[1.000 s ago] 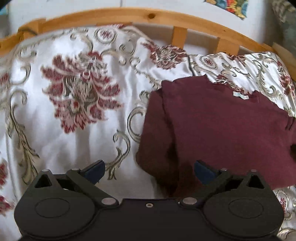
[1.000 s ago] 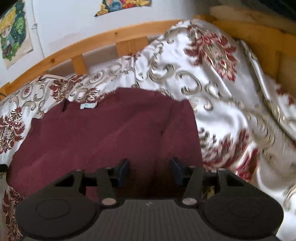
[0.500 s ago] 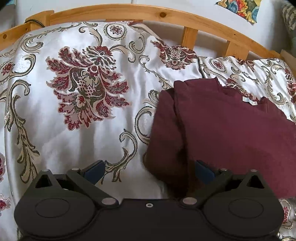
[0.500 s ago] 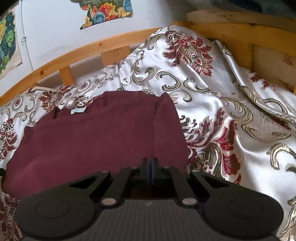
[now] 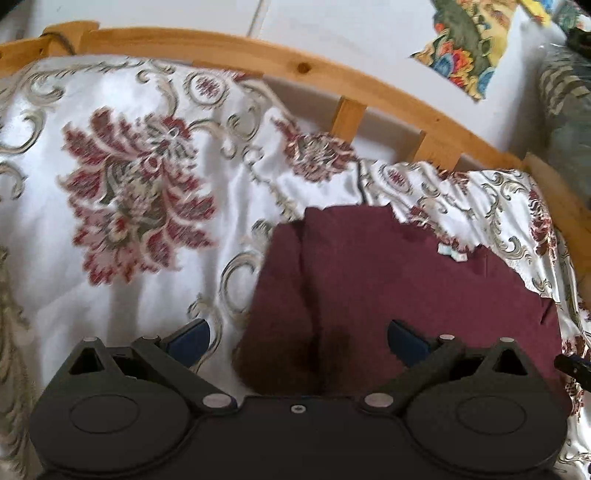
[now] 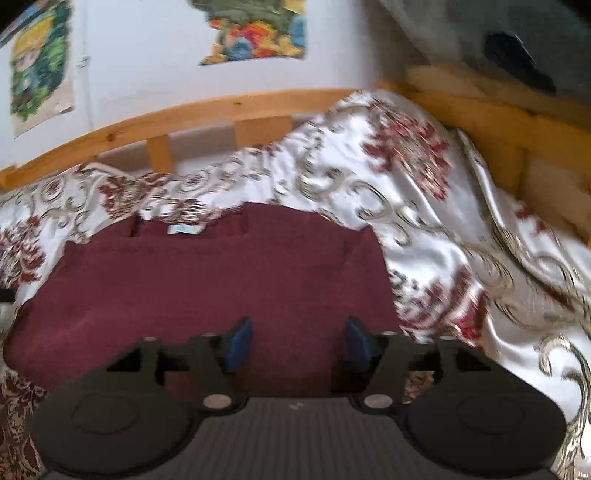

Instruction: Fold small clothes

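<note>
A maroon shirt [image 5: 388, 288] lies flat on the floral bedspread [image 5: 129, 192], collar and pale label [image 5: 451, 253] toward the headboard, its left sleeve folded in. My left gripper [image 5: 297, 338] is open above the shirt's lower left corner, one finger over the bedspread, one over the shirt. In the right wrist view the same shirt [image 6: 207, 280] fills the middle. My right gripper [image 6: 297, 341] is open and empty above the shirt's lower right part. Both views are blurred.
A wooden bed rail [image 5: 258, 55] with slats runs along the back, and a wooden side board [image 6: 491, 122] stands on the right. Posters [image 6: 258, 29] hang on the white wall. The satin bedspread [image 6: 480, 258] is rumpled to the right of the shirt.
My right gripper, shut half a second ago at the shirt's near edge, has opened and lifted. My left gripper stayed open and shifted slightly right over the shirt's corner.
</note>
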